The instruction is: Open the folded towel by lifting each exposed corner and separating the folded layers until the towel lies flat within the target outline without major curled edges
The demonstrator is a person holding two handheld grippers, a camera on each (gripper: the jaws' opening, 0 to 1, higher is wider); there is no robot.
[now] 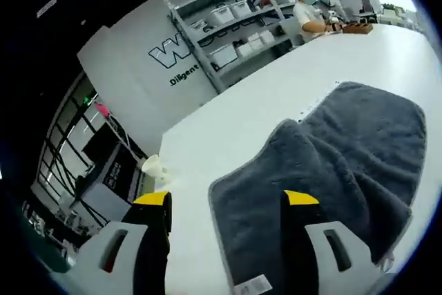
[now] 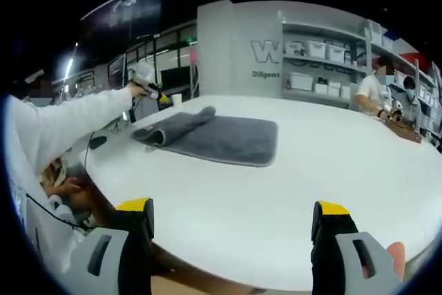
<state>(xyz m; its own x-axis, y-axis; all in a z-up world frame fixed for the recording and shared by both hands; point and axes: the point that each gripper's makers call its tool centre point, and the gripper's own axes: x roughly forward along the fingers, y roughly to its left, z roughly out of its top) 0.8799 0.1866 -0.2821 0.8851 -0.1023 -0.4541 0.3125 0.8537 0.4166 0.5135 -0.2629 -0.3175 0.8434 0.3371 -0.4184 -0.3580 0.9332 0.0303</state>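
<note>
On the white counter [image 2: 297, 191], big and round-edged, the grey towel [image 2: 214, 137] lies toward the far left side, mostly spread but with a bunched, rolled-over ridge along its left end. In the left gripper view that ridge [image 1: 304, 150] runs diagonally across the cloth, one layer flopped over another, so the towel isn't flat yet; a white label [image 1: 254, 285] shows at the near hem. No target outline that I can make out.

Left hand-held gripper [image 1: 228, 202]: jaws wide apart, released, one jaw over bare counter and the other over the towel's near edge, hovering, probably lined up to pick that hem or corner. In the right gripper view it's held out at the end of a white sleeve [image 2: 76, 126] above the towel's left end [image 2: 146, 82].

Right hand-held gripper [image 2: 235, 219]: released too, jaws spread, nothing between them, parked low near the counter's front edge, well apart from the towel, likely waiting.

Shelving [image 1: 242, 22] with bins stands behind; another person [image 2: 376, 91] works at the counter's far side. A small white cup [image 1: 153, 166] sits near the counter edge.
</note>
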